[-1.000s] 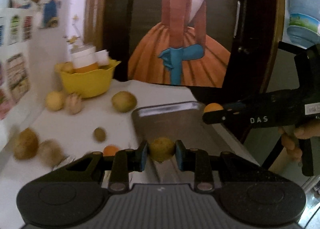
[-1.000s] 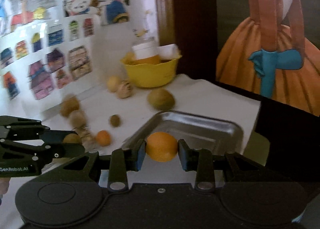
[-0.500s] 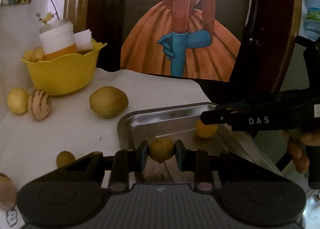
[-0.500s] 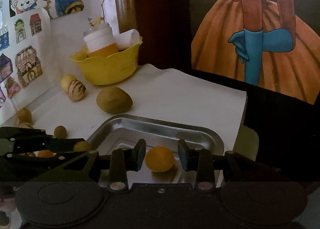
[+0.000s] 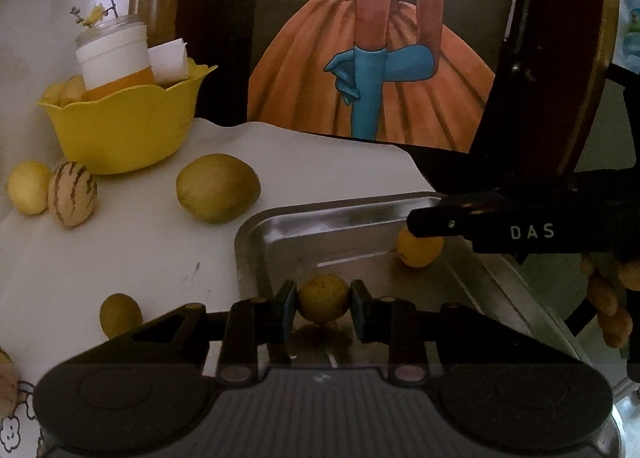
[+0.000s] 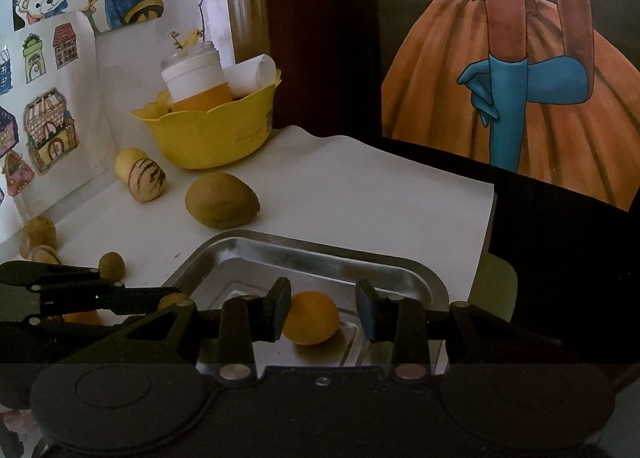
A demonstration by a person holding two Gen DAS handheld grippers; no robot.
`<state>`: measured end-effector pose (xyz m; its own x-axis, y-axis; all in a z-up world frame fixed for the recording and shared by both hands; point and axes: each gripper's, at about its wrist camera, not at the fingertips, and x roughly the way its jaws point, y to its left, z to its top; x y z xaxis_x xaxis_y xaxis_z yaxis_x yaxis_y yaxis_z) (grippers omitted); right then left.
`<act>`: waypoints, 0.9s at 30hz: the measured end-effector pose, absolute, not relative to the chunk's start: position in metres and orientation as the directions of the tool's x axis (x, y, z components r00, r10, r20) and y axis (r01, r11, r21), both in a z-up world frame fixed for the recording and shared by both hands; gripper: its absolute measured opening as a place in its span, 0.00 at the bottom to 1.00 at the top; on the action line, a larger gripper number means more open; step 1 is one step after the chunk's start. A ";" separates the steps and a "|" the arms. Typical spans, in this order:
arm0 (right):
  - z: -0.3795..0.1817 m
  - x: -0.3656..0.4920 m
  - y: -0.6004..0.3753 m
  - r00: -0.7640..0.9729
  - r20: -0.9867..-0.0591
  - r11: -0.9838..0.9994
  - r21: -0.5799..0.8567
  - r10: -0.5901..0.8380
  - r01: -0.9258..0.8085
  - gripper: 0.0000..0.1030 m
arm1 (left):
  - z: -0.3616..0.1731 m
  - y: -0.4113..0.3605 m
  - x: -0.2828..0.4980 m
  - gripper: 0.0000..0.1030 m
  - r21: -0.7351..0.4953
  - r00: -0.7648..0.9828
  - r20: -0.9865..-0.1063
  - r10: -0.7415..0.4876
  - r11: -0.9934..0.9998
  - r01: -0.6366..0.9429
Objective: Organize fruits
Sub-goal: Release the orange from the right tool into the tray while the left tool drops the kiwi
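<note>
White-papered table (image 6: 352, 186) w/ steel tray (image 6: 404, 272) at its near edge, yellow bowl (image 6: 212, 134) at the far left corner. Left gripper (image 5: 323, 300) pinches a greenish-yellow fruit (image 5: 323, 298) low over the tray's near-left part; roundish, no clear long axis, small nub pointing down. Right gripper (image 6: 322, 308) is spread, pads apart; orange fruit (image 6: 312, 318) lies on the tray floor btwn them, touching the left pad. A sec ago both fruits were clamped higher up; now the orange one is let go.
</note>
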<state>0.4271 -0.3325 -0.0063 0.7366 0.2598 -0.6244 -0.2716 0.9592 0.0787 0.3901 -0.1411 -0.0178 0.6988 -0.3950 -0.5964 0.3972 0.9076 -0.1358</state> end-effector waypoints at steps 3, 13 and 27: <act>-0.007 0.426 -0.332 0.735 -0.625 0.959 0.079 0.261 -0.274 0.36 | -0.018 -0.140 0.392 0.31 -0.140 0.699 -0.598 -0.392 0.910 0.391; -0.006 0.423 -0.333 0.733 -0.627 0.959 0.092 0.266 -0.269 0.39 | -0.019 -0.145 0.392 0.31 -0.126 0.696 -0.607 -0.383 0.912 0.391; 0.027 0.383 -0.345 0.781 -0.562 0.960 0.106 0.273 -0.260 0.60 | 0.013 -0.128 0.355 0.66 -0.135 0.757 -0.556 -0.343 0.936 0.325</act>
<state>0.3829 -0.3451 0.0271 0.7806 0.2735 -0.5621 -0.2598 0.9598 0.1063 0.3550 -0.1285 0.0133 0.7571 -0.3431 -0.5559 0.3249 0.9360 -0.1353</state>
